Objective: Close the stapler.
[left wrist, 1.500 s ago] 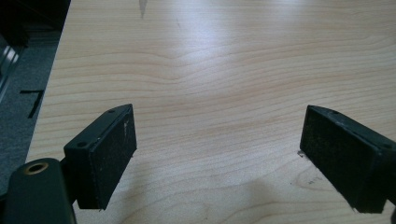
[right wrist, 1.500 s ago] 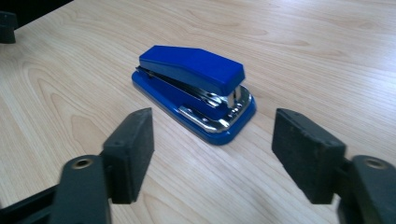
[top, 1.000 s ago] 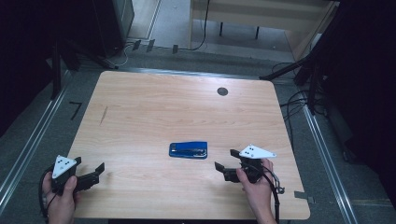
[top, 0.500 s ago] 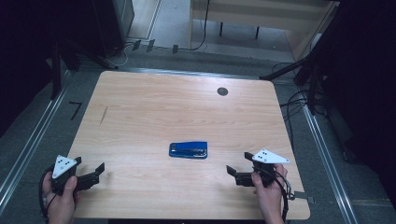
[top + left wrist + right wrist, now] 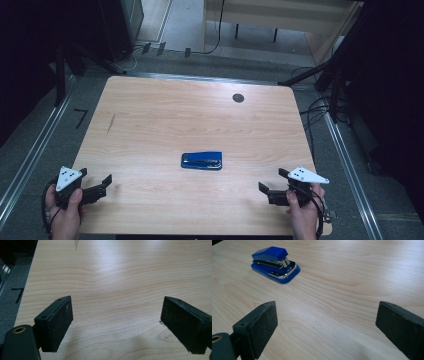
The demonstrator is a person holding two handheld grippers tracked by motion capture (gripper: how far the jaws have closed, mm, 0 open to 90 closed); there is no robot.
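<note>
Holding position at the near edge of the wooden table (image 5: 165, 110), I have one gripper in each hand and nothing in either.

Left gripper (image 5: 95, 187): it sits at the near left corner of the table, pointing toward the middle. In the left gripper view its jaws stand wide apart, with bare wood grain between them. No object lies near it.

Right gripper (image 5: 272, 192): it sits at the near right part of the table, also pointing inward. Its jaws have just been opening, and in the right gripper view they stand wide apart with bare table surface between them. The pads touch nothing.

Blue stapler (image 5: 201, 160): it lies flat on the table, roughly centred from left to right and toward the near half, lengthwise across the table. It is between the two grippers but clearly apart from both, nearer the right one. In the right gripper view the blue stapler (image 5: 274, 263) appears ahead and to the left of the jaws, its top arm raised slightly over the metal track on its base.

A small dark round spot (image 5: 238, 98) marks the far right part of the tabletop.
</note>
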